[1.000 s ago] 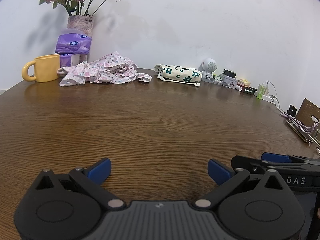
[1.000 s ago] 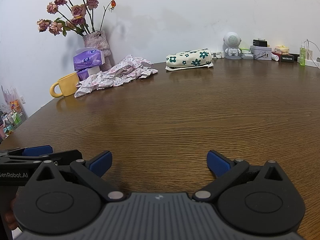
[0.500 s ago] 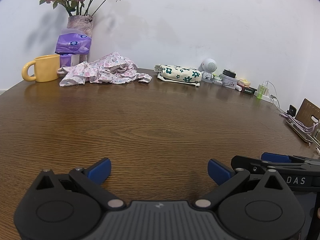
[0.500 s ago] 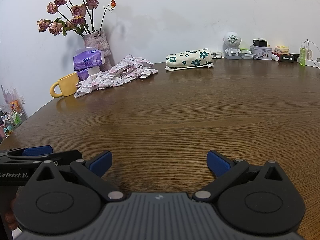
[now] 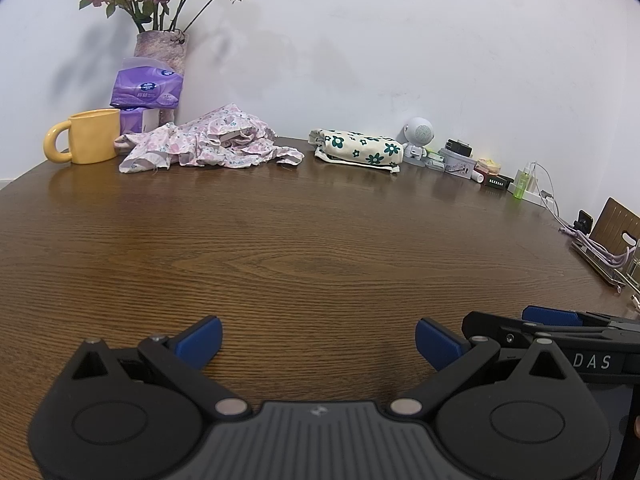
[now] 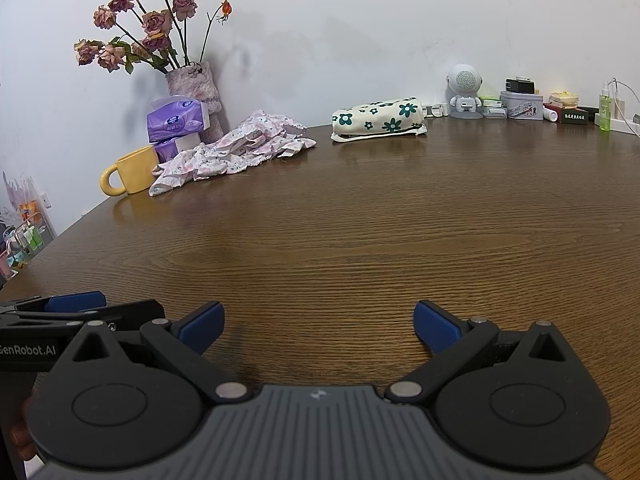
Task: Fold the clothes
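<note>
The left gripper (image 5: 318, 340) has its blue-padded fingers (image 5: 200, 338) spread wide with nothing between them, low over the bare wood of the brown desk (image 5: 304, 248). The right gripper (image 6: 318, 326) is the same: fingers (image 6: 436, 326) wide apart and empty, just above the desk surface. The two tools sit side by side at the near edge, each showing at the margin of the other's view. The clothes lie well apart from both, at the far side of the desk near the white wall: a crumpled pink floral garment (image 5: 208, 146) lies loose and unfolded, and to its right a cream cloth with green flowers (image 5: 356, 152) sits rolled into a neat bundle. Just left of the crumpled garment stand a yellow mug (image 5: 86, 142), purple tissue packs (image 5: 146, 92) and a vase of dried roses (image 5: 162, 46).
</note>
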`<move>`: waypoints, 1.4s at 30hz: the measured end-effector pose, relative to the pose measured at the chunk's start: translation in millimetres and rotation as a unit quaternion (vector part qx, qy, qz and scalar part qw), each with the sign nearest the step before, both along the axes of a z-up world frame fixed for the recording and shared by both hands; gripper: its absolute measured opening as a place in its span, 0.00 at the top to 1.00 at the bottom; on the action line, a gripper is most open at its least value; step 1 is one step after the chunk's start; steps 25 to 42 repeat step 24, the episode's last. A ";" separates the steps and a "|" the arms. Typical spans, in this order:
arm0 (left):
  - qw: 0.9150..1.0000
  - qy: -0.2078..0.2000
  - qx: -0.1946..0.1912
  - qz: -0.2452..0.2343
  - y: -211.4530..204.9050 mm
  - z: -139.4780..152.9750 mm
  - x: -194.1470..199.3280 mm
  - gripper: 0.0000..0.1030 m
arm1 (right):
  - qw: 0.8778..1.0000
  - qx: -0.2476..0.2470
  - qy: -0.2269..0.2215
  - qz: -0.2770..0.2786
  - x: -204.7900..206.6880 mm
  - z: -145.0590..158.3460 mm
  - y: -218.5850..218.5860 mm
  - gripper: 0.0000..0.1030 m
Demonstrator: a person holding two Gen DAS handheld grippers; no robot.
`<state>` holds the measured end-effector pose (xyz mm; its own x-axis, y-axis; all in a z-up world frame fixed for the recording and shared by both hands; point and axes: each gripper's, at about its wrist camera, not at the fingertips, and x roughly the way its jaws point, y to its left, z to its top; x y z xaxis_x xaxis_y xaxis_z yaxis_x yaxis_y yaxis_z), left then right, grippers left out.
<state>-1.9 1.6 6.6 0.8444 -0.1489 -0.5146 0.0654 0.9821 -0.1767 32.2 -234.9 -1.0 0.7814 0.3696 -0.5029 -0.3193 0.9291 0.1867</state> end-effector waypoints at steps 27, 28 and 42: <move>1.000 -0.002 -0.003 -0.001 0.2 0.4 -0.7 0.00 | 1.000 0.001 0.000 0.000 0.0 -0.4 -0.6 0.00; 1.000 -0.002 -0.003 -0.001 0.2 0.4 -0.7 0.00 | 1.000 0.001 0.000 0.000 0.0 -0.4 -0.6 0.00; 1.000 -0.002 -0.003 -0.001 0.2 0.4 -0.7 0.00 | 1.000 0.001 0.000 0.000 0.0 -0.4 -0.6 0.00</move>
